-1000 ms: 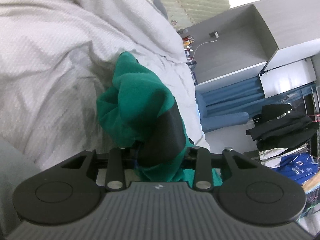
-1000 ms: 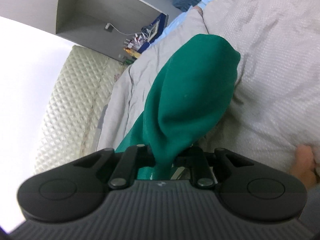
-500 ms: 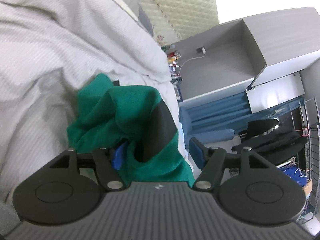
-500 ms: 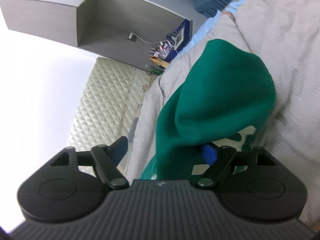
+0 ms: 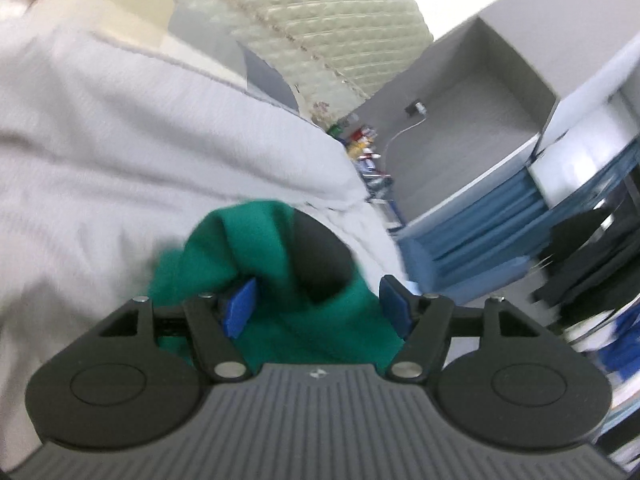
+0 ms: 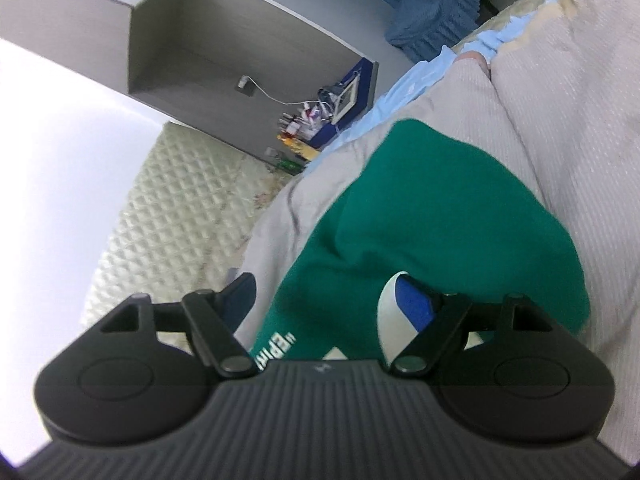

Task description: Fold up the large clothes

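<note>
My left claw [image 5: 318,306] is spread wide, and its two blue pads [image 5: 240,307] stand well apart. The green garment [image 5: 256,256] lies bunched between them, but neither pad presses it. A black panel [image 5: 320,256] of the same garment shows in the middle of the bunch. The whole heap rests on the grey bedcover [image 5: 140,160], which fills the left part of this view (the picture is rather blurred here).

My right claw [image 6: 324,302] is also spread, with the fingers far from each other. The green garment [image 6: 440,220] lies in a rounded mound on the bedcover [image 6: 580,120] in front of it, and part of the cloth passes between the fingers without being pinched. Near the claw body I see white letters [image 6: 276,346] printed on the green cloth, and a white patch beside the right pad [image 6: 416,308].

Behind the bed stand a quilted headboard [image 6: 180,208] and a grey shelf unit [image 6: 248,40].
</note>
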A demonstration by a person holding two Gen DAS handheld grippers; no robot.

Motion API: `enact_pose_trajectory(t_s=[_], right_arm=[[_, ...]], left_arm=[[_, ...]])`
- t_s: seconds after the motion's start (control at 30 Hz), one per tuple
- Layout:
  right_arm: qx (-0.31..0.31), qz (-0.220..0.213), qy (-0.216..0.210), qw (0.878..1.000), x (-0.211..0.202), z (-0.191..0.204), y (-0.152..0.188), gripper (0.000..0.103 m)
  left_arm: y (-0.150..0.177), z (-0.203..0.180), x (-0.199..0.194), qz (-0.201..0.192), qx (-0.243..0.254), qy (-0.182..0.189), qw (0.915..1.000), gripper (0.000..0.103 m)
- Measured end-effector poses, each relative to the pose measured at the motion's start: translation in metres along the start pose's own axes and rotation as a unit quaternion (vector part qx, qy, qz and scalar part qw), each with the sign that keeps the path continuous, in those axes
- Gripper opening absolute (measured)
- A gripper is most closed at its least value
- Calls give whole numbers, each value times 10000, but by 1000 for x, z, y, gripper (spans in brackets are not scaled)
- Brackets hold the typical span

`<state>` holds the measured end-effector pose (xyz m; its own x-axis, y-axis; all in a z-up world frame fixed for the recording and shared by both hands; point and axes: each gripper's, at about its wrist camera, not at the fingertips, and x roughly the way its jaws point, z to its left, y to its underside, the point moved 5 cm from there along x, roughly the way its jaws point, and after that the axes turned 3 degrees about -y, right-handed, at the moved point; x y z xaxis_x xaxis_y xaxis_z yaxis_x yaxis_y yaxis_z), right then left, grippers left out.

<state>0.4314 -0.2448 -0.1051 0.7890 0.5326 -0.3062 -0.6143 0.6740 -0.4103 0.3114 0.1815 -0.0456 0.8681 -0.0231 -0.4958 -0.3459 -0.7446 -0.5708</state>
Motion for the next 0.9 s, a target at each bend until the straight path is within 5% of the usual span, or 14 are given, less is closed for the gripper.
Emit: enact_pose_trajectory(t_s=[0.23, 0.47, 0.9], right_arm=[[-903, 190, 381, 9950, 47, -4, -10, 78], [-2470, 506, 895, 9636, 93, -9, 1, 77], [-2409, 616, 884, 9645, 119, -21, 3, 77]], left_arm=[[-7, 3, 74, 28, 661, -447, 9968, 72], [-8, 17, 135, 160, 881, -723, 9934, 72], [-8, 32, 169, 396, 849, -885, 9917, 72]])
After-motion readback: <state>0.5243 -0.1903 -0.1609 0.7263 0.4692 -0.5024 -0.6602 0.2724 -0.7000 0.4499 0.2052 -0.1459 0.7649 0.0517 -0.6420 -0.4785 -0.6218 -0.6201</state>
